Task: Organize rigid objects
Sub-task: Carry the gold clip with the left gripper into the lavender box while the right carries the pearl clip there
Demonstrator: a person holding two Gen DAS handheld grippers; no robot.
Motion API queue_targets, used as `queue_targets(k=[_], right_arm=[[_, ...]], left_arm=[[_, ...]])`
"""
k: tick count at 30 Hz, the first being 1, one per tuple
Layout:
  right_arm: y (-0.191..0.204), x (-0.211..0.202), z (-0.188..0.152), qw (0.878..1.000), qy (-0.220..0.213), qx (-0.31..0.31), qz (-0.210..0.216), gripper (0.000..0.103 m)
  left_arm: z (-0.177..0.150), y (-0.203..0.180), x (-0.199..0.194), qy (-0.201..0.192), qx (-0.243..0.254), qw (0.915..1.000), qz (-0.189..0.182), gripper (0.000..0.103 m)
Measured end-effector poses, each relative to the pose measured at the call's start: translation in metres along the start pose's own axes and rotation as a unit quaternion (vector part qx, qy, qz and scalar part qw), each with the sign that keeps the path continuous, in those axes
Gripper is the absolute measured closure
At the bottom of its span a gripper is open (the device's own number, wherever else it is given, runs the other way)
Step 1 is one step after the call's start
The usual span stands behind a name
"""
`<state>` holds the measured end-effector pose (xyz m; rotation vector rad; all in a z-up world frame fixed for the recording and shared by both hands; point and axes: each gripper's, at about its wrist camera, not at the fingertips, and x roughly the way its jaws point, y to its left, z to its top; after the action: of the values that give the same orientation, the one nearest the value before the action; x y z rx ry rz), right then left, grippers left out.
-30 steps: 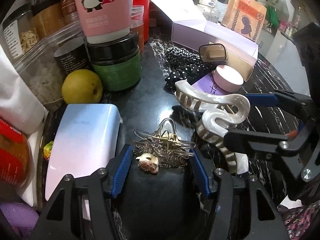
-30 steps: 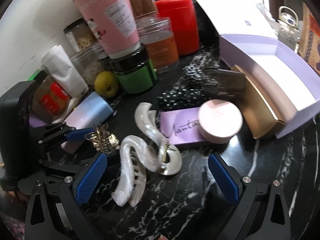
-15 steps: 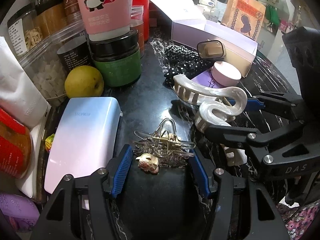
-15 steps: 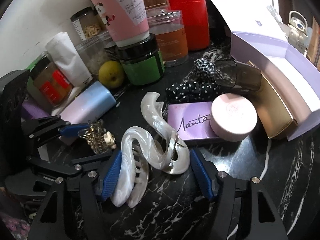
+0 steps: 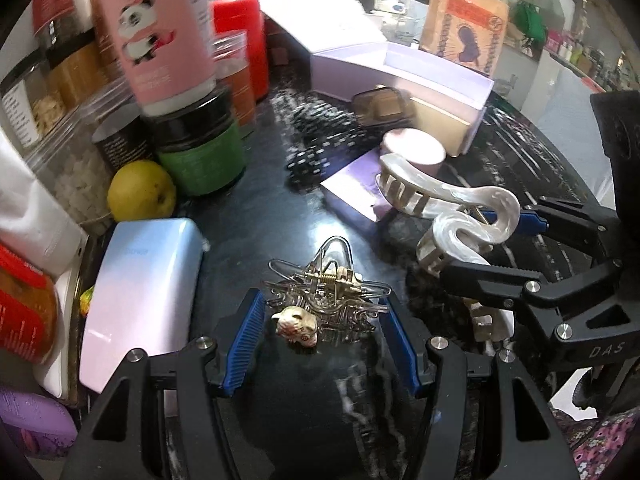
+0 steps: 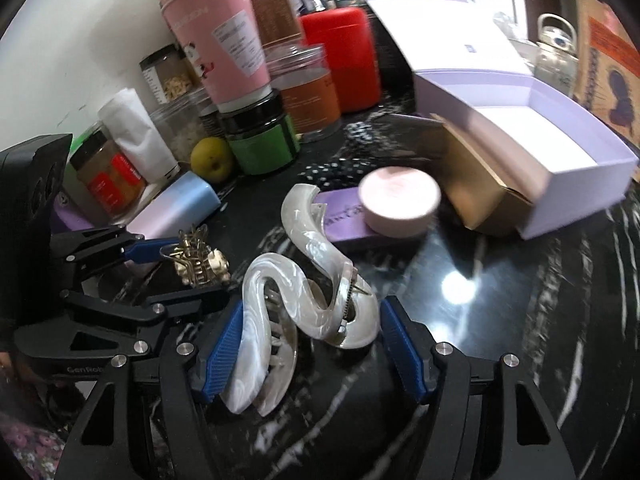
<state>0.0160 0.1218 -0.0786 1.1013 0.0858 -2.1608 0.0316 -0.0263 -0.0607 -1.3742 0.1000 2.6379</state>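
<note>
My left gripper (image 5: 322, 332) is shut on a gold wire hair clip (image 5: 328, 296) with a small cat charm; both blue pads touch its sides. It also shows in the right wrist view (image 6: 198, 264). My right gripper (image 6: 312, 348) is shut on a large white pearly claw clip (image 6: 304, 280), also seen in the left wrist view (image 5: 452, 216), held above the black marble table (image 6: 500, 320). An open lilac box (image 6: 532, 136) stands at the back right.
A pink round tin (image 6: 400, 200) on a lilac flat box (image 6: 344, 220), a gold box (image 6: 476, 184), a polka-dot scrunchie (image 5: 316, 140), a pale blue case (image 5: 140, 288), a lemon (image 5: 140, 190) and several jars (image 5: 200, 148) crowd the table's left and back.
Both grippers have lifted with their clips. The right gripper closed from wide open onto the white claw clip and raised it. The views have tilted and shifted.
</note>
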Motion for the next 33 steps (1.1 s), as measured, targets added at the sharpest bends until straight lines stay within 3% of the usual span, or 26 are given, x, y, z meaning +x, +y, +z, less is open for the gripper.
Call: queue_targets(k=[9, 20, 33], right_arm=[[-0.023, -0.042, -0.016, 0.999, -0.023, 0.033, -0.028, 0.035], [-0.055, -0.093, -0.021, 0.996, -0.055, 0.046, -0.048, 0.035], [-0.081, -0.110, -0.004, 0.995, -0.069, 0.053, -0.056, 0.035]], left_arm=[[0.015, -0.042, 0.001, -0.010, 0.032, 0.9990, -0.029, 0.044], [0.041, -0.082, -0.006, -0.022, 0.059, 0.9973, -0.038, 0.044], [0.089, -0.114, 0.000, -0.041, 0.080, 0.9939, -0.064, 0.044]])
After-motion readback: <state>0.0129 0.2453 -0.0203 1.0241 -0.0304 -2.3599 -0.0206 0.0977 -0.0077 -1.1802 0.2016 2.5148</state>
